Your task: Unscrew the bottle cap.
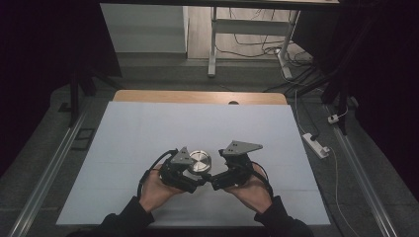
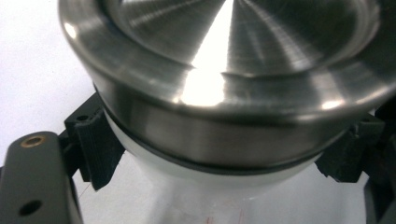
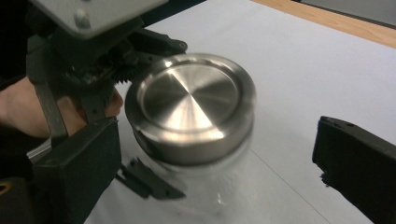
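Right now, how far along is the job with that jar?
Done: the left gripper has its jaws on either side of the clear jar, just under the steel lid. In hand: the right gripper is open around the lid. Left: grip the lid; it's on.

Dim overall in the high view, with black upper corners and a pale bench (image 1: 148,128) lit evenly from above. Faint, soft shadows at lower centre. Strong white glare on the steel lid (image 2: 210,84) in the left gripper view, with blurred near edges. Motion blur on the lid and the glass jar (image 3: 205,186) at centre of the right gripper view; lower-left foreground out of focus.
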Demonstrator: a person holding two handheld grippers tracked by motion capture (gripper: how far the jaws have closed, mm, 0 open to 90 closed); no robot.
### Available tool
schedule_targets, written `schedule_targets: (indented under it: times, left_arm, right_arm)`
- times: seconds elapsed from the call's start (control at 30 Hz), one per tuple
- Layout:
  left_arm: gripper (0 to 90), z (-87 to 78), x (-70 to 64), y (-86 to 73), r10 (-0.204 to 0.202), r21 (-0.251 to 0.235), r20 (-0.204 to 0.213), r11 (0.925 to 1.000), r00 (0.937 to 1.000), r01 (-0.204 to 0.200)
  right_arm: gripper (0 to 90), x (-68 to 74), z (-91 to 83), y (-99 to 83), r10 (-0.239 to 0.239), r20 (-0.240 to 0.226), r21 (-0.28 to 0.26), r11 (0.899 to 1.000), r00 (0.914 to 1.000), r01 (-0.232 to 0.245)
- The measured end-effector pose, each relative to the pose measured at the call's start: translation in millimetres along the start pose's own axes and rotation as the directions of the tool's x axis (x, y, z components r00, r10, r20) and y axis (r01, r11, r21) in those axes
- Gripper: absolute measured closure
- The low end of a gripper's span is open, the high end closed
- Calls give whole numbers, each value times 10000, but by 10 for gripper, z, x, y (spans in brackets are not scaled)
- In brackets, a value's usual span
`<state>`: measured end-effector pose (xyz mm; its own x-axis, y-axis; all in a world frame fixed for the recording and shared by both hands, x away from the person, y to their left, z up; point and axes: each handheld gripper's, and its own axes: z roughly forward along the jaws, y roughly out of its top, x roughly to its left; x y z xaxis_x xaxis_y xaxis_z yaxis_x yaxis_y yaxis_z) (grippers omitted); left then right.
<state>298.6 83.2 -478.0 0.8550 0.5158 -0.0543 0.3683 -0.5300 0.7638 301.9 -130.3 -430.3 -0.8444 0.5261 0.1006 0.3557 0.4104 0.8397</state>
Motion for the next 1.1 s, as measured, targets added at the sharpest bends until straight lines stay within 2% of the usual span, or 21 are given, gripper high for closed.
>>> schedule_targets:
  times: [0.3,0.43,0.6,0.73,0.83,0.87,0.97,1.07,1.1]
  left_arm:
    - [158,7,-39,6,-78,-24,-108,10000,9999,78]
    - [158,-16,-33,5,-5,-34,-42,10000,10000,5]
    - [158,-26,-9,-2,94,-168,391,9998,9992,-87]
    - [158,-43,19,-8,385,-239,1029,9991,9939,-363]
    - [158,-57,29,-9,646,-318,1445,9977,9874,-606]
    - [157,-67,34,-8,826,-282,1617,9965,9834,-790]
    - [157,-76,30,-16,1100,-393,1990,9938,9738,-1042]
    - [157,-82,34,-26,1391,-496,2397,9902,9608,-1309]
    - [158,-79,26,-27,1343,-557,2431,9907,9607,-1244]
  right_arm:
    - [76,118,195,130,-691,34,205,9974,9976,690]
    - [175,151,254,154,-965,-28,213,9951,9953,965]
    - [179,132,244,157,-1164,-312,173,9930,9927,1169]
    - [179,70,223,165,-1393,-1147,162,9897,9836,1420]
    - [179,-7,206,171,-1599,-2043,87,9862,9658,1651]
    - [179,-28,202,172,-1749,-2340,34,9835,9564,1807]
    - [178,-87,198,175,-2235,-3254,-166,9729,9188,2308]
    - [178,-149,207,171,-2677,-4083,-463,9609,8727,2731]
    - [177,-171,217,167,-2689,-4392,-569,9606,8572,2722]
